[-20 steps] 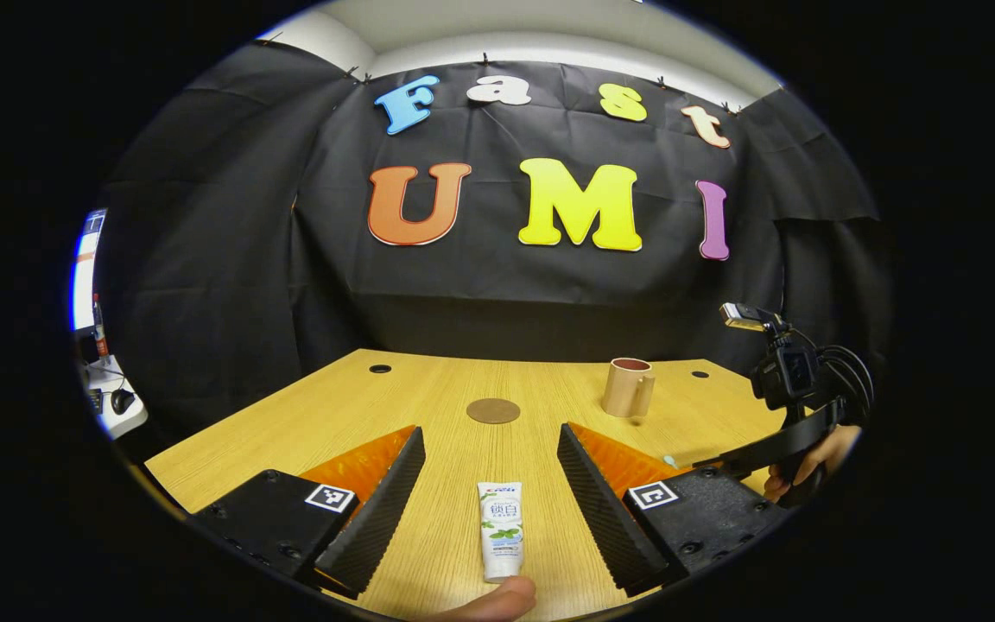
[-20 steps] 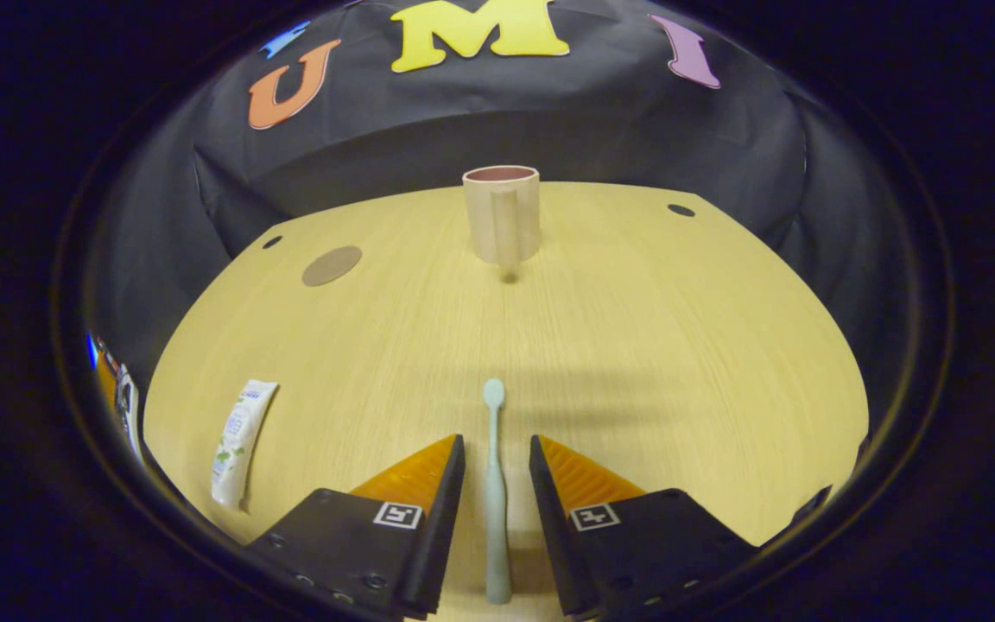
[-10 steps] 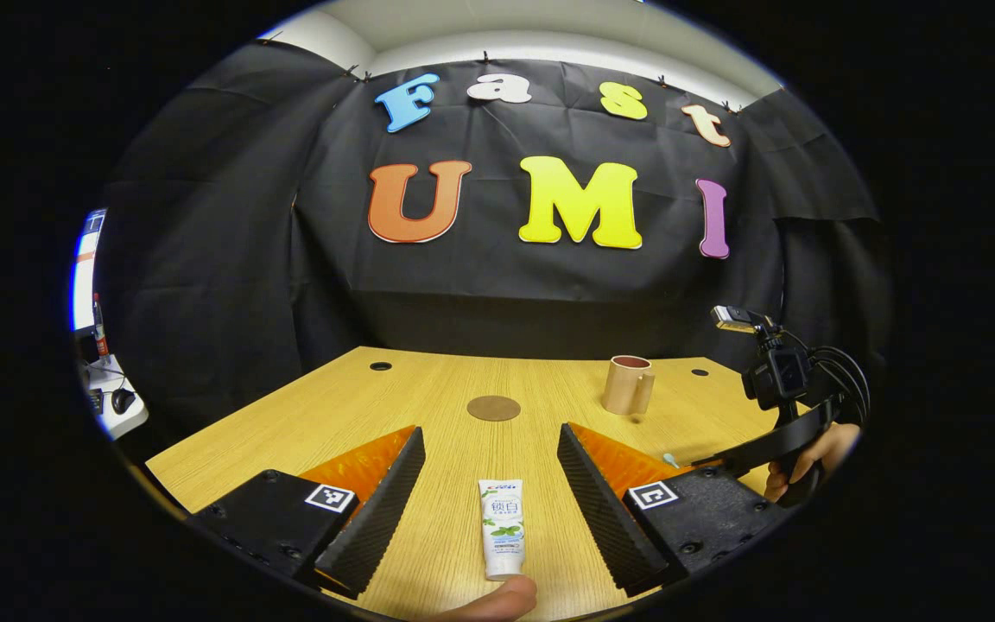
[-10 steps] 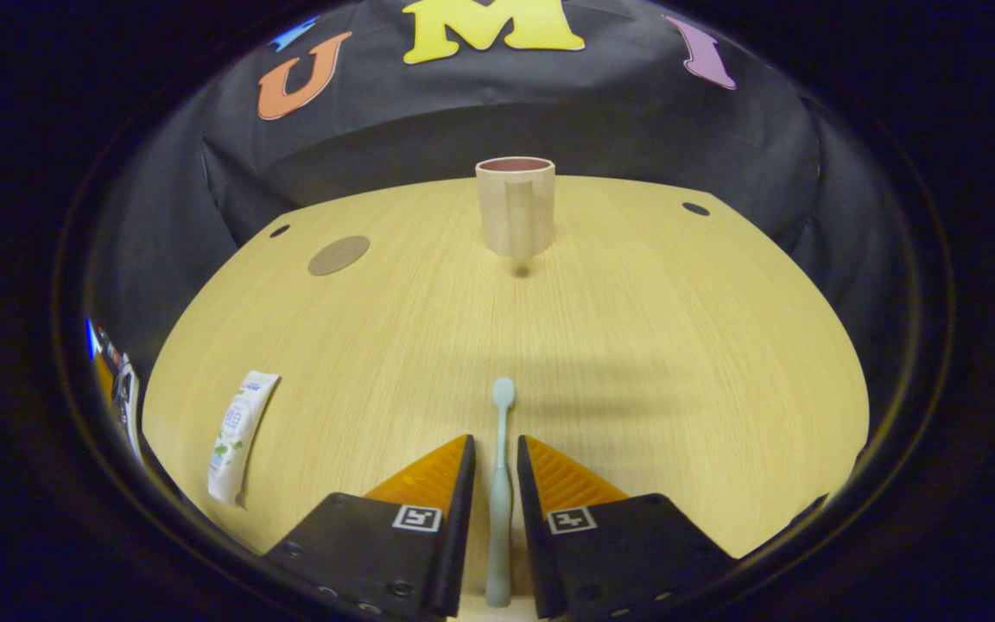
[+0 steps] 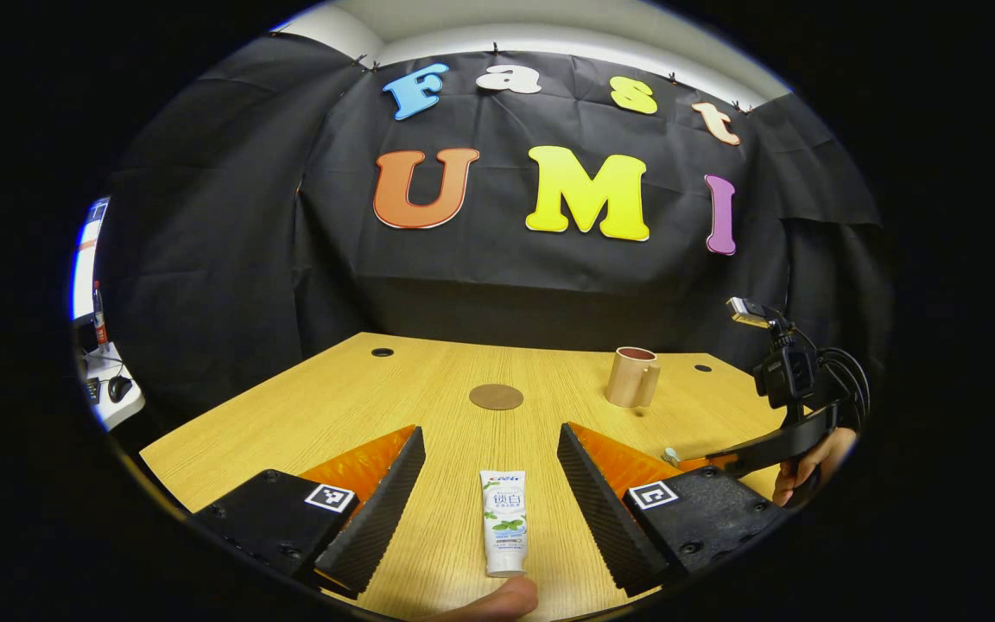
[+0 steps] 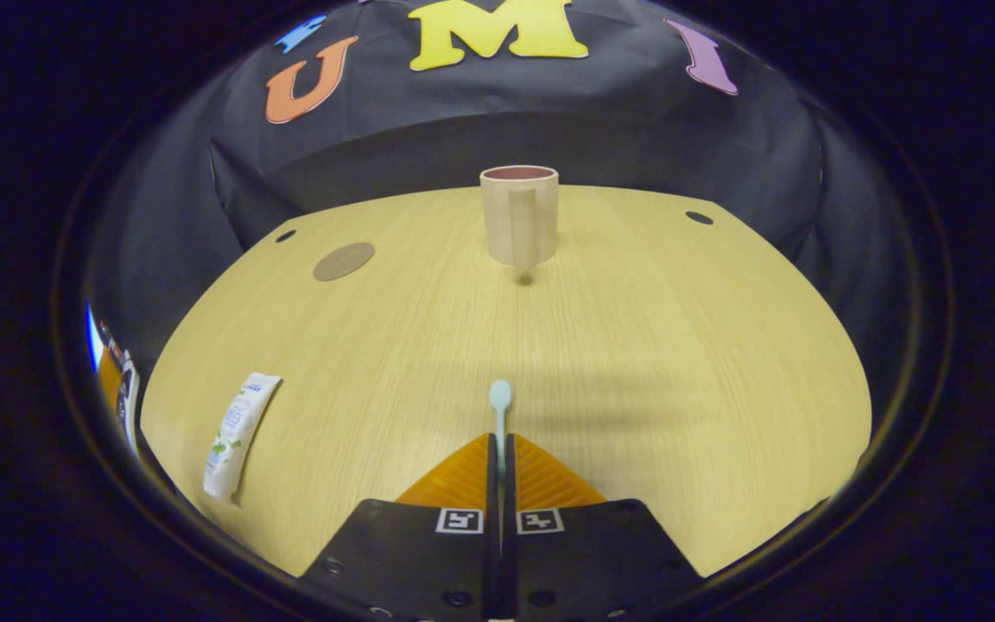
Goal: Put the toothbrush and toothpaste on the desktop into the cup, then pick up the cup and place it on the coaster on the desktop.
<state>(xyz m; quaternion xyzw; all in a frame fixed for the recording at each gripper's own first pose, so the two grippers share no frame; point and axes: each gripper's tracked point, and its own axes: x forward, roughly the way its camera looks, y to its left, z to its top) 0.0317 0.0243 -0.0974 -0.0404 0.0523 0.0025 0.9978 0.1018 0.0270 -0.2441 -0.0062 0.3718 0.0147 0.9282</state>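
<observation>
1. On the wooden desktop (image 6: 636, 345), right gripper view: the right gripper (image 6: 500, 458) has both fingers pressed together on the handle of the toothbrush (image 6: 499, 399), whose head juts forward past the fingertips. The cup (image 6: 519, 214) stands upright straight ahead, well apart, its handle turned toward the camera.

2. Left gripper view: the left gripper (image 5: 491, 484) hangs with jaws wide apart, straddling the toothpaste (image 5: 503, 521), which lies flat on the desk between the fingers and touches neither. A fingertip (image 5: 497, 600) shows at the bottom edge, just beside the tube's near end.

3. Step in hand, as judged: lifting the clamped toothbrush and carrying it to the cup. To do it well, raise the brush clear of the desk before travelling, keep the grip firm so the thin handle cannot pivot, tip one end down over the cup's mouth, and release only once that end is well inside. A low approach risks knocking the cup over.

4. Coaster (image 5: 496, 396): a round brown disc lying to the left of the cup, well apart from it and bare.

5. Surface: pale wood grain, with small dark cable holes near the far corners. Room: black cloth (image 5: 204, 216) behind and beside the desk; a pale ceiling strip above; at far left, a second desk with a mouse.

6. At the right of the left gripper view, a hand (image 5: 813, 462) holds the other gripper's handle.
</observation>
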